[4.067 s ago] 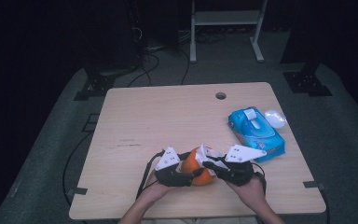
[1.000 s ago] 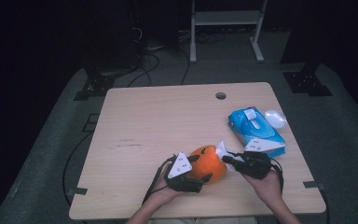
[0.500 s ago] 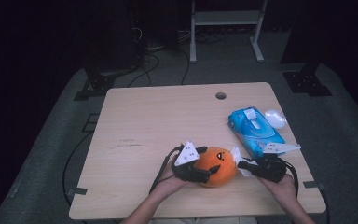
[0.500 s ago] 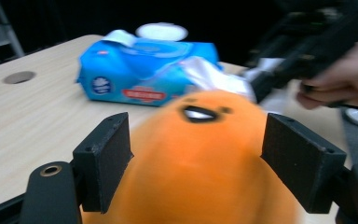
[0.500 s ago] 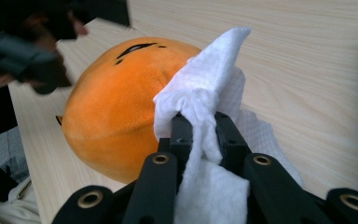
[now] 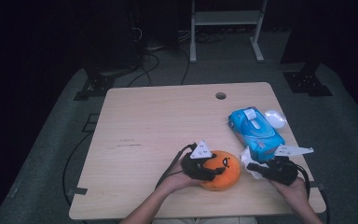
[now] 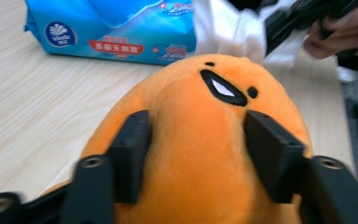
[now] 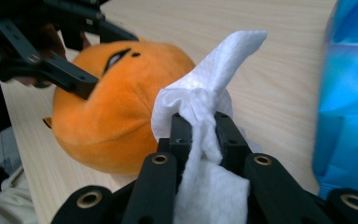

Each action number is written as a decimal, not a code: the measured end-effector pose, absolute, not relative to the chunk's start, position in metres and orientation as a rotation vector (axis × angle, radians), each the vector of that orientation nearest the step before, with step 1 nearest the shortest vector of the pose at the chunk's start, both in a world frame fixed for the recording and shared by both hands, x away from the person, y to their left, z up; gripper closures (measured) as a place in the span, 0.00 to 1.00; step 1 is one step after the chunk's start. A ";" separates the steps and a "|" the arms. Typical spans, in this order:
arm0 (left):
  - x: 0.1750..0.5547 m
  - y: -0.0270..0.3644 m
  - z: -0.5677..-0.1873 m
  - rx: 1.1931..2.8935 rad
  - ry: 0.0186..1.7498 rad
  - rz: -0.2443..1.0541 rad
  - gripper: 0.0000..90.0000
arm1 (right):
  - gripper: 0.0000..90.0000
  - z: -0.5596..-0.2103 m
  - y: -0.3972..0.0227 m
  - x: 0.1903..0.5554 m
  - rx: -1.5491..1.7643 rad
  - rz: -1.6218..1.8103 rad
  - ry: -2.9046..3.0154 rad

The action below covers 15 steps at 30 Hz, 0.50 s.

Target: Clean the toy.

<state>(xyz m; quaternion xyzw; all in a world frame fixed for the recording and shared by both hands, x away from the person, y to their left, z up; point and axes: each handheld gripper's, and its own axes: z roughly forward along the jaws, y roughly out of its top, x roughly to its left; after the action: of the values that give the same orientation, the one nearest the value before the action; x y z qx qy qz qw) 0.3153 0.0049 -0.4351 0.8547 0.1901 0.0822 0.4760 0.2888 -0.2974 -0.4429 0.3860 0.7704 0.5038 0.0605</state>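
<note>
An orange plush toy [image 6: 221,170] with a stitched black face lies near the table's front edge. My left gripper [image 6: 214,171] has just been closing its jaws on it, and both pads [image 7: 130,149] press into the plush's sides [image 7: 205,140]. To the plush's right, my right gripper [image 6: 252,169] is shut on a crumpled white wipe [image 6: 247,157]. In the right gripper view the wipe [image 8: 214,84] sticks up between the jaws [image 8: 200,128], just beside the plush [image 8: 116,116] and apart from it.
A blue pack of wipes [image 6: 255,133] lies at the right of the wooden table [image 6: 158,121], with a small white object [image 6: 275,118] behind it. A cable hole [image 6: 221,95] sits near the far edge. Dark floor, cables and a rack stand beyond.
The left gripper has slid right with the plush and its jaws have closed onto it. The right gripper has moved right and lower, carrying the wipe away from the plush.
</note>
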 end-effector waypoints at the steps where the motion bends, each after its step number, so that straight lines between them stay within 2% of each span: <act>1: 0.314 0.003 -0.434 2.092 0.460 0.222 0.57 | 0.87 -0.442 -0.299 0.288 1.172 1.536 2.322; 7: 0.312 0.005 -0.425 2.073 0.437 0.250 0.68 | 0.87 -0.442 -0.299 0.286 1.154 1.519 2.320; 15: 0.318 0.022 -0.415 2.009 0.501 0.268 0.70 | 0.87 -0.444 -0.298 0.288 1.132 1.467 2.336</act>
<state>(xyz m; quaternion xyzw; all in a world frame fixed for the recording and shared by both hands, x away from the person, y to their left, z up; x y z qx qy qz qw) 0.3177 0.0216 -0.4152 0.8318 0.2074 0.1111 0.5028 0.2875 -0.2984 -0.4436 0.3783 0.7810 0.4904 0.0799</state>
